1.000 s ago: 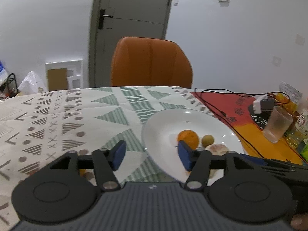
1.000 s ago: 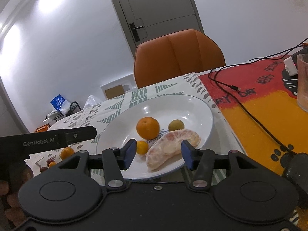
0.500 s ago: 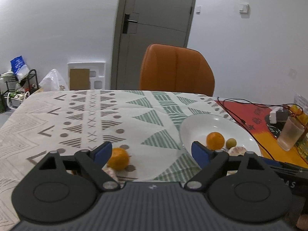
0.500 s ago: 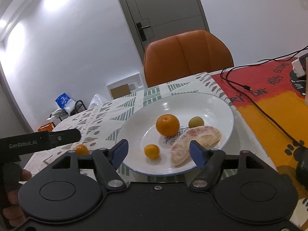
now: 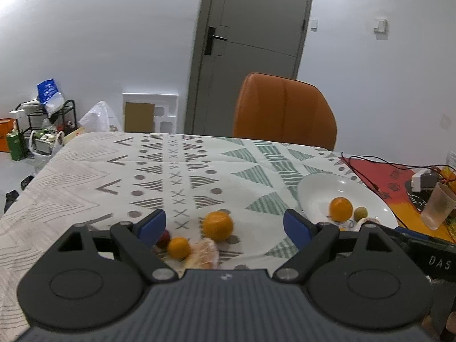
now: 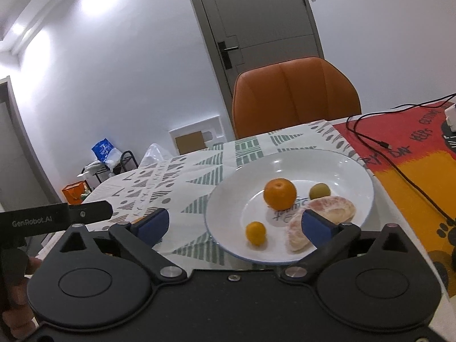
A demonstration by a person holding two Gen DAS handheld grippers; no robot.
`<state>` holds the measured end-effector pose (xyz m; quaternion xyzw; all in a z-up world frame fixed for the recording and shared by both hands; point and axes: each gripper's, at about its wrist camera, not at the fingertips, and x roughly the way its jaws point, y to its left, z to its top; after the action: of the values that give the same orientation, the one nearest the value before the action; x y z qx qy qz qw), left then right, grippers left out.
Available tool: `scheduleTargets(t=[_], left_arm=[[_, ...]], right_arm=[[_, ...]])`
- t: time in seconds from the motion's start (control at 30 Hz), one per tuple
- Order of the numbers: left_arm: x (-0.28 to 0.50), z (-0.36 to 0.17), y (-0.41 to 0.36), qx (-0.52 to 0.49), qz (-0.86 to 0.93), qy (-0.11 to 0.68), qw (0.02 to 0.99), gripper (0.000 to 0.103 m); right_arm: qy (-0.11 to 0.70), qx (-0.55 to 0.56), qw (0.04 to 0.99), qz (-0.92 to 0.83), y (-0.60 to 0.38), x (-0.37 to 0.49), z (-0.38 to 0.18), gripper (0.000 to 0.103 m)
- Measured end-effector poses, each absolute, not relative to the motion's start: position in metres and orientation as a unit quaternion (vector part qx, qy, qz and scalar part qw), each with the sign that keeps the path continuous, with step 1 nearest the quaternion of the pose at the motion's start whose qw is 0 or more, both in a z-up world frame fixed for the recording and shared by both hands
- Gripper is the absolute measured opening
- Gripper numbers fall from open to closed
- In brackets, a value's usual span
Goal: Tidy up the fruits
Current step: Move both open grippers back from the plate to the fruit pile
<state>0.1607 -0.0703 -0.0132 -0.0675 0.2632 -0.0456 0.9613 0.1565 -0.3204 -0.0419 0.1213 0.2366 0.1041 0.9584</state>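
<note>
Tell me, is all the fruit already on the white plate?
No: in the left wrist view a large orange, a small orange and a peeled segment lie on the tablecloth, beside the white plate.

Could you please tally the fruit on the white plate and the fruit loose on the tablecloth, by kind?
On the white plate:
Orange citrus: 2 (large, small)
Green fruit: 1
Peeled pomelo segment: 1
On the tablecloth:
Orange citrus: 2 (large, small)
Peeled segment: 1
Dark red fruit, partly hidden: 1
Total: 8
</note>
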Motion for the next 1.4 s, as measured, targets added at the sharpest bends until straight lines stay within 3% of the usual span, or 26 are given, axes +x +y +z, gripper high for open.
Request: scheduleTargets(t=[1.1, 1.4], left_arm=[[0.133, -0.044, -0.011, -0.112, -0.006, 0.294, 0.949, 0.088], [0.134, -0.057, -0.013, -0.121, -0.015, 0.3, 0.946, 0.086]], right_arm=[[0.26, 0.075, 0.945, 0.186, -0.244, 0.152, -0.042, 0.099], [0.288, 0.069, 0.933, 0.203, -0.234, 0.154, -0.055, 0.074]])
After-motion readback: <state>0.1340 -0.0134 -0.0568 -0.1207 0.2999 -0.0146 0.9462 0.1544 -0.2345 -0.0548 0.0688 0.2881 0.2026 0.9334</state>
